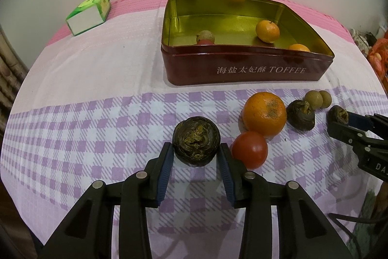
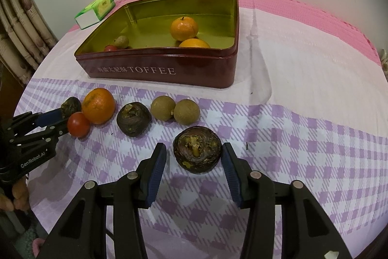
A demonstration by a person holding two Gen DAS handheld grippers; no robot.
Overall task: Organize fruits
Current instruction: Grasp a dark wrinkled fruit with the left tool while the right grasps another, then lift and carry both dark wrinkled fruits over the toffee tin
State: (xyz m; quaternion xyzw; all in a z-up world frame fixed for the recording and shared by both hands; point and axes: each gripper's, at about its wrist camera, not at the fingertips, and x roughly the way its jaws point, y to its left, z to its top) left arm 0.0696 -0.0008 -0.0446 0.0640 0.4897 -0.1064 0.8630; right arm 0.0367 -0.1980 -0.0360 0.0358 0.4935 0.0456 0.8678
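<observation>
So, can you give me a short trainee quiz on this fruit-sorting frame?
1. True or false: the tin has no fruit in it yet.
2. How many oranges lie inside the tin?
3. What sits on the cloth between the fingers of the right gripper? A. a red tomato B. a dark round fruit C. a green box

Key: 1. False: several fruits are already in it. 2. Two. 3. B, the dark round fruit.
</observation>
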